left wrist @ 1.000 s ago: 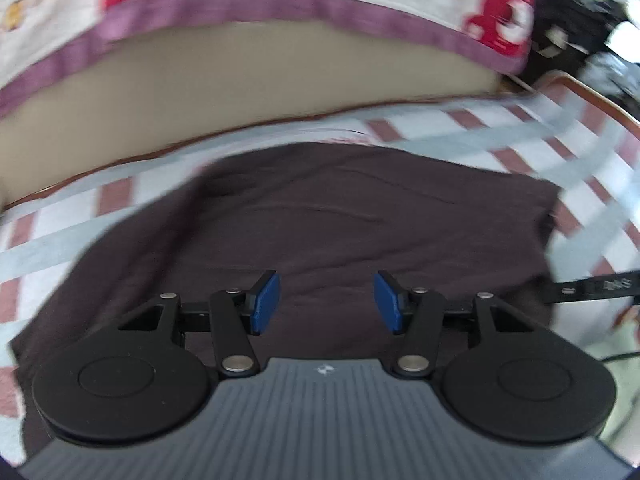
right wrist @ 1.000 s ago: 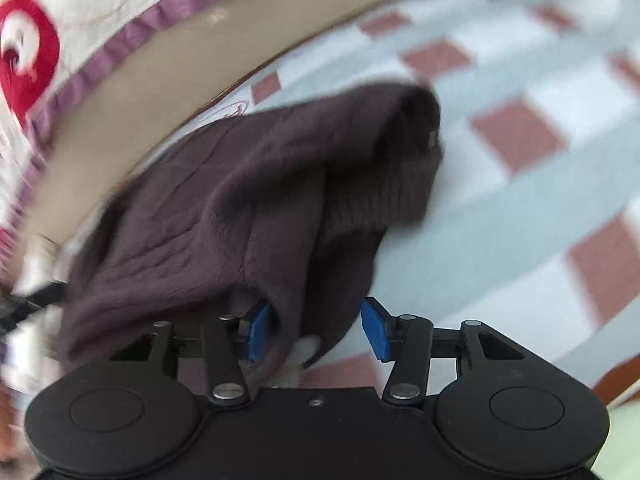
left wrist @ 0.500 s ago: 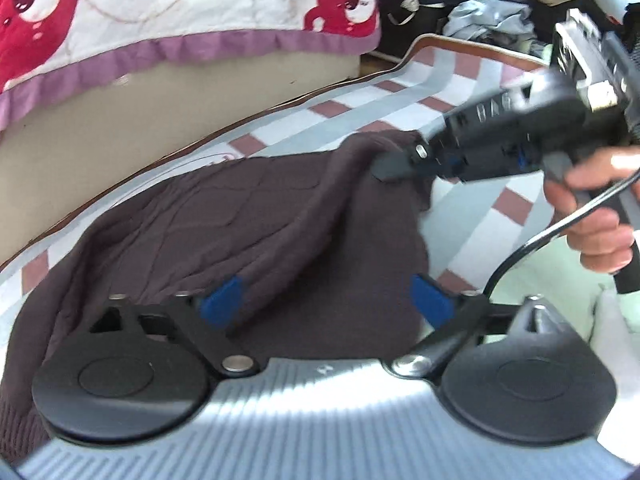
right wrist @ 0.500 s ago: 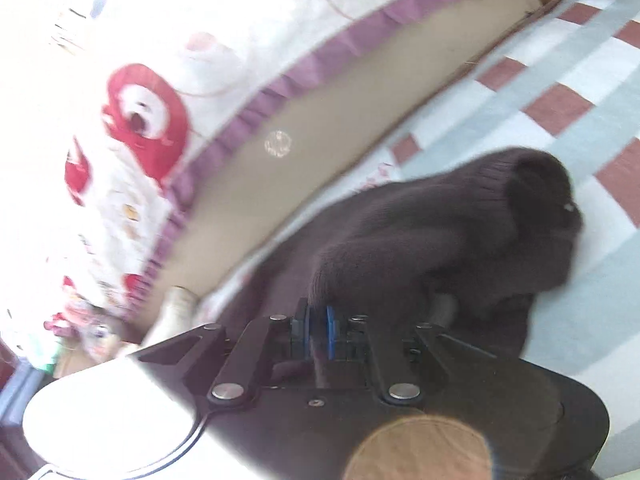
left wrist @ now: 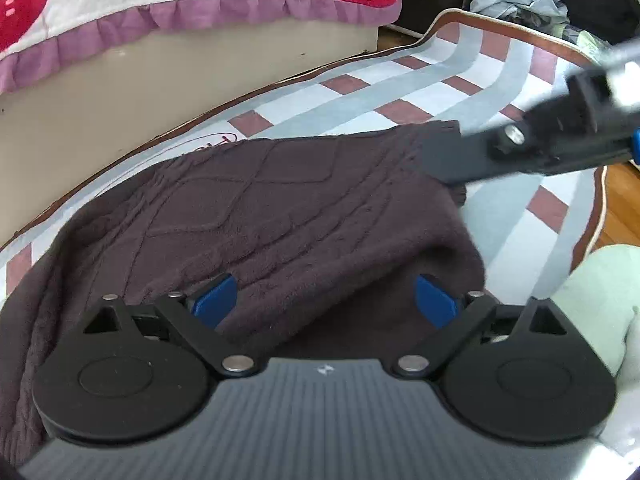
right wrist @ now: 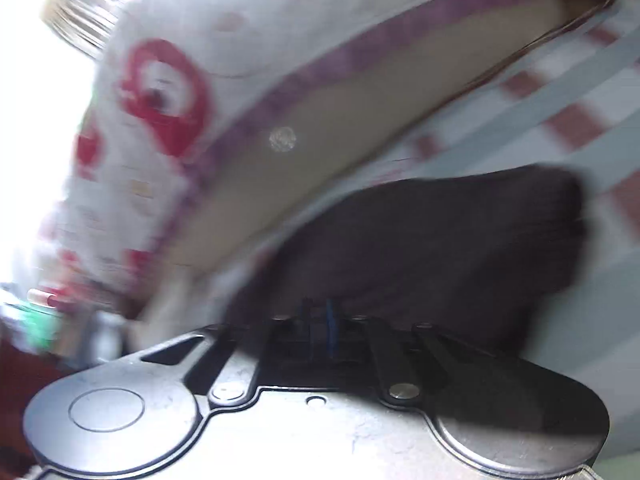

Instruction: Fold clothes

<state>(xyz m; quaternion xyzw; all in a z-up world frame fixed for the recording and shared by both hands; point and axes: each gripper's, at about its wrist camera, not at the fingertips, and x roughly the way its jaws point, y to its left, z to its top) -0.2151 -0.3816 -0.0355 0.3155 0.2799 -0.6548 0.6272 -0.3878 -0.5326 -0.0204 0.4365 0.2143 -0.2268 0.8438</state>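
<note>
Left wrist view shows the brown sweater (left wrist: 280, 208) lying across the checked mat (left wrist: 500, 80), directly ahead of the wide-open left gripper (left wrist: 324, 300), while the right gripper (right wrist: 320, 316), blurred, seems pinched on its far right corner.

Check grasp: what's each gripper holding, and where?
Right gripper is shut on the dark brown knit sweater, pinching its far right edge. Left gripper is open, holding nothing.
</note>
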